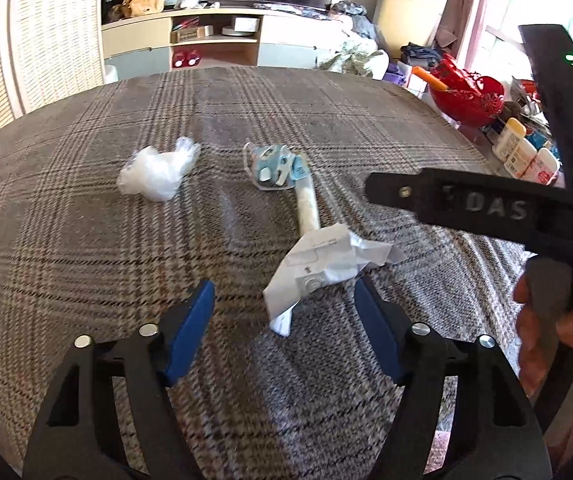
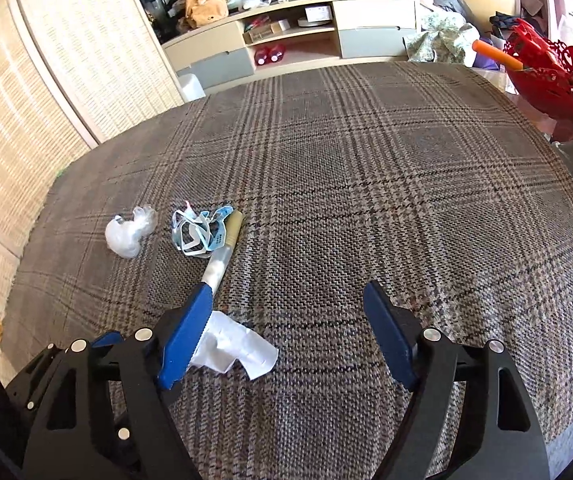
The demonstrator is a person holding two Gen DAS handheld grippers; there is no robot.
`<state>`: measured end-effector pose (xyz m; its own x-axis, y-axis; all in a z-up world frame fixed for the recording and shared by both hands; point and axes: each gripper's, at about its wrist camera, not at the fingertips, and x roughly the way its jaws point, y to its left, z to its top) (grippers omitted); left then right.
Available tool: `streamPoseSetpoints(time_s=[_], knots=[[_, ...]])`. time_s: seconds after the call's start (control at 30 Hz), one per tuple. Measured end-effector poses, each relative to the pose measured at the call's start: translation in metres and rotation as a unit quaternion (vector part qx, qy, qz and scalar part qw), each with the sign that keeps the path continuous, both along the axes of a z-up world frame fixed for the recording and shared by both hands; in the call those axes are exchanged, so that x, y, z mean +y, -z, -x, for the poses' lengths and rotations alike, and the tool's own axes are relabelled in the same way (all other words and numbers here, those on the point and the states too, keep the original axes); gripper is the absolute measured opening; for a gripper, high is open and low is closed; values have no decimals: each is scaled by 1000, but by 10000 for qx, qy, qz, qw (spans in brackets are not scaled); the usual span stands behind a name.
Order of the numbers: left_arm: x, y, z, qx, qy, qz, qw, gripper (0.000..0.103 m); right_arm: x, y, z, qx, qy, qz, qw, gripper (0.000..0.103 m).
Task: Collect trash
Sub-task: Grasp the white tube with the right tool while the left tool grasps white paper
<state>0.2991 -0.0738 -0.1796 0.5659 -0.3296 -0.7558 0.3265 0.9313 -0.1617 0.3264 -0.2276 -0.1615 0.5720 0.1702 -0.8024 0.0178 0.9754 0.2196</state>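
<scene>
Trash lies on a plaid cloth (image 1: 86, 240). In the left wrist view I see a crumpled clear plastic bag (image 1: 154, 172), a blue and white wrapper (image 1: 274, 166), a pale tube (image 1: 306, 204) and crumpled white paper (image 1: 318, 268). My left gripper (image 1: 284, 300) is open, its jaws on either side of the paper's near end. The right gripper's body (image 1: 486, 204) shows at the right. In the right wrist view my right gripper (image 2: 286, 300) is open and empty over bare cloth (image 2: 366, 180); the paper (image 2: 238, 352), tube (image 2: 222, 260), wrapper (image 2: 202, 232) and bag (image 2: 130, 232) lie to its left.
A red basket (image 1: 466, 96) with an orange stick and several bottles (image 1: 522, 156) stand at the right edge. A TV cabinet (image 2: 286, 36) stands behind the table. A woven screen (image 2: 46, 80) is on the left.
</scene>
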Motion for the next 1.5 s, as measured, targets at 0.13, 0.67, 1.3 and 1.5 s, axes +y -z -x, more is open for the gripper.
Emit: streamPoseSetpoints(time_s=[0.13, 0.67, 1.3, 1.5], knots=[[-3, 2, 0, 48, 153, 95, 9998, 24, 3, 2, -6, 18, -23, 3, 10000, 78], [49, -20, 21, -170, -524, -176, 9983, 0, 40, 5, -12, -59, -249, 18, 9997, 63], [76, -17, 24, -47, -805, -63, 9967, 0, 62, 25, 4, -102, -268, 712, 9970, 17], [71, -20, 49, -71, -736, -50, 9972, 0, 43, 24, 38, 9, -370, 431, 9984, 14]])
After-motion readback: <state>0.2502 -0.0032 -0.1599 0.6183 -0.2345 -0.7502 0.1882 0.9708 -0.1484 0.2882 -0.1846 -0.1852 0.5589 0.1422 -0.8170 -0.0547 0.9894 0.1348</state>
